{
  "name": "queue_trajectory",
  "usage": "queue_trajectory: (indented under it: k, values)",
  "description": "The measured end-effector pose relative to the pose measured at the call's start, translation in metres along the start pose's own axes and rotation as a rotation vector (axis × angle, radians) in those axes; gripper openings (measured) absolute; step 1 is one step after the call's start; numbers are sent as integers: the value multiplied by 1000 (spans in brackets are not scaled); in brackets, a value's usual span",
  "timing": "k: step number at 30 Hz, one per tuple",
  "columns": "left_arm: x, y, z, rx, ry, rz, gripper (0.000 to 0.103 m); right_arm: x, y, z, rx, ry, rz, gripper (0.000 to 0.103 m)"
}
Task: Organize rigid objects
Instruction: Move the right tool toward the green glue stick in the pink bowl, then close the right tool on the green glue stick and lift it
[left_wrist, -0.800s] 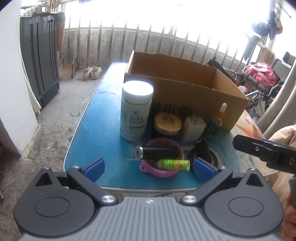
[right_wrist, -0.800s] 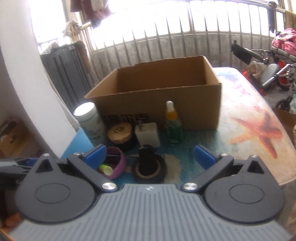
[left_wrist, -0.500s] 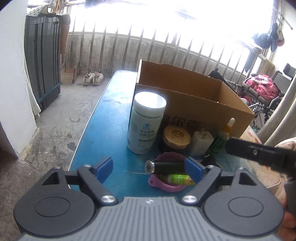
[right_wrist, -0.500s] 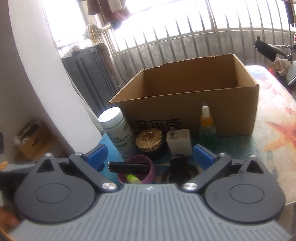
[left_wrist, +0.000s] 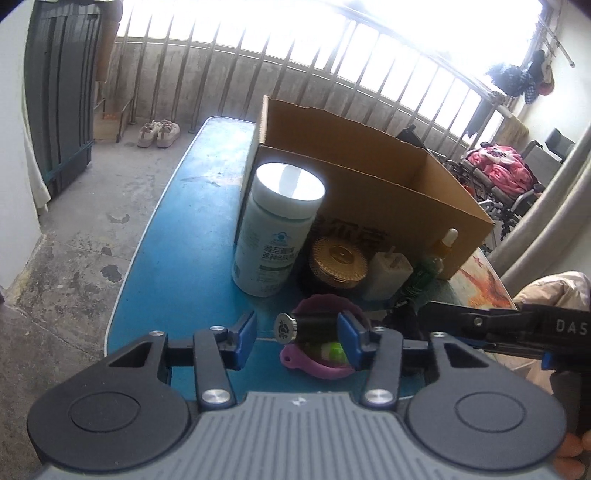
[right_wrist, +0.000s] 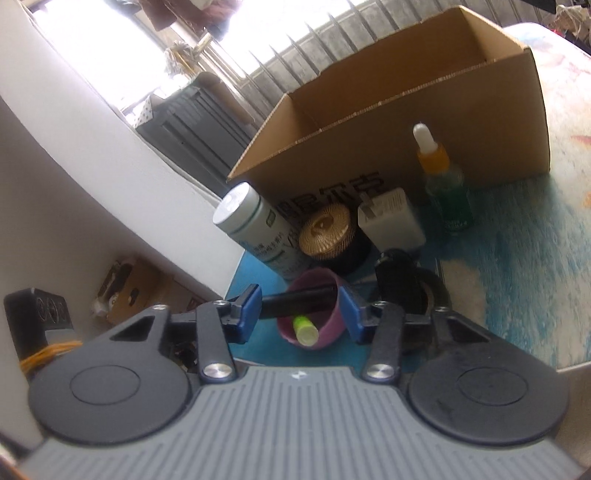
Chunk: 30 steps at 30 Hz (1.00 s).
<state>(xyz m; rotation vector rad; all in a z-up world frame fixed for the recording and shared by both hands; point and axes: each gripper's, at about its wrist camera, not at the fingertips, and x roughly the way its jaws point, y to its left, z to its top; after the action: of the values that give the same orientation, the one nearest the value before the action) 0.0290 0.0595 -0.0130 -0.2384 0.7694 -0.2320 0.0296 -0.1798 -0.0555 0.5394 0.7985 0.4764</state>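
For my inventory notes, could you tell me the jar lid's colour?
Gold, ribbed jar lid, clearest in the right wrist view.

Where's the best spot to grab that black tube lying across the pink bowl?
Probably mid-length on the black tube, coming from above with fingers across its width. It lies flat, bridging the pink bowl, and its silver-capped end overhangs the rim, leaving the sides free.

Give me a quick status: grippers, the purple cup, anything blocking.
Left gripper open. Right gripper open, framing purple cup. Black tube lies across cup; cardboard box empty. Black tape roll crowds cup's right.
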Motion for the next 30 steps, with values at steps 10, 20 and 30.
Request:
queue_trajectory:
  k: [10,20,30]
  values:
    - [8,-48,-18,247,55,-76,49,23,-11,5,90,89,43,26]
    - [23,-62,-26,341,89,-16,51,35,-23,0,187,152,90,18]
    - [27,-67,-28,384,79,37,44,42,-27,-1,269,194,168,15]
